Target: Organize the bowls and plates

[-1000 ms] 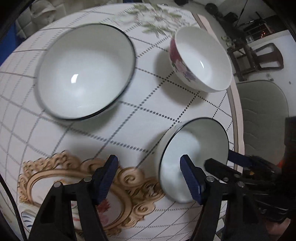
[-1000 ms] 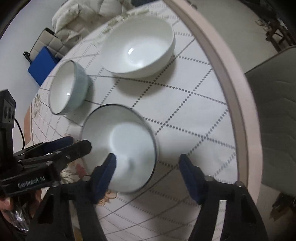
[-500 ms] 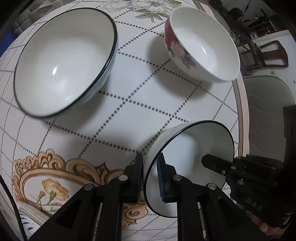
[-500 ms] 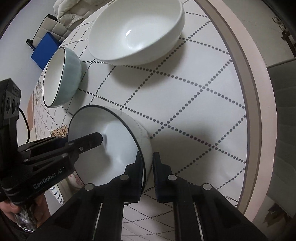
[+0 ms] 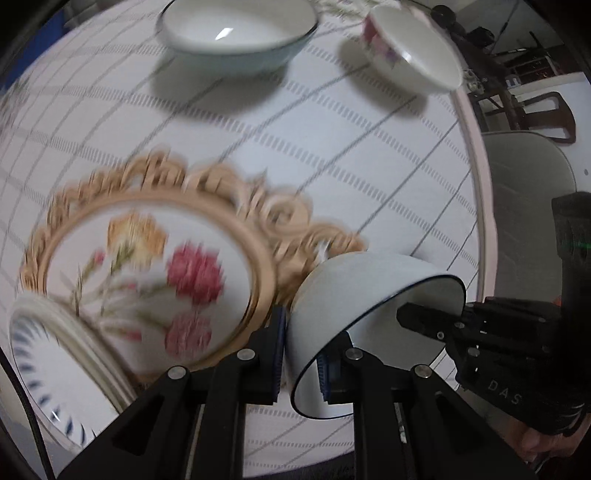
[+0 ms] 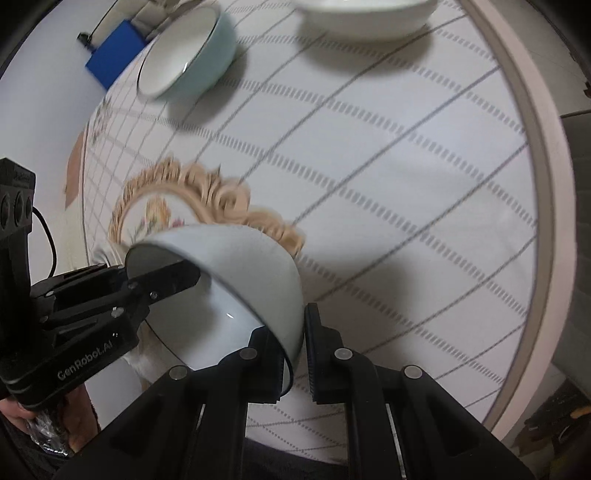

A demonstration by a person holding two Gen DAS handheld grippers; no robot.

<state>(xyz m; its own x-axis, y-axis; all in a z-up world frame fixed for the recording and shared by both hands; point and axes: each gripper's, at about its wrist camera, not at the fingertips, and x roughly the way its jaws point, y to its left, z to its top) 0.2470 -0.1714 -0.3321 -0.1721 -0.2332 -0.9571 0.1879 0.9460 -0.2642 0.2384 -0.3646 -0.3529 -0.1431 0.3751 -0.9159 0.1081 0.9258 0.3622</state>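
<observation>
A small pale bowl with a dark rim [image 5: 354, 291] [image 6: 236, 258] is held off the table, tilted on its side. My left gripper [image 5: 301, 354] is shut on its rim from one side, and my right gripper [image 6: 295, 343] is shut on the opposite rim. Each gripper shows in the other's view, with the right one [image 5: 498, 339] at the bowl's mouth and the left one [image 6: 110, 295] likewise. A large pale-blue bowl [image 5: 236, 33] [image 6: 188, 55] and a white bowl with red flowers [image 5: 410, 55] [image 6: 365, 18] stand at the far side of the table.
A plate with blue rim marks [image 5: 48, 373] lies at the near left. The round table [image 6: 424, 166] has a gridded cloth with a gold-framed flower motif [image 5: 155, 266]. The table's pink edge [image 5: 476, 155] is at the right, with a grey chair [image 5: 528, 177] beyond.
Both grippers closed on the small bowl's rim, then lifted and tilted it. The view has swung back toward the near table edge and is motion-blurred.
</observation>
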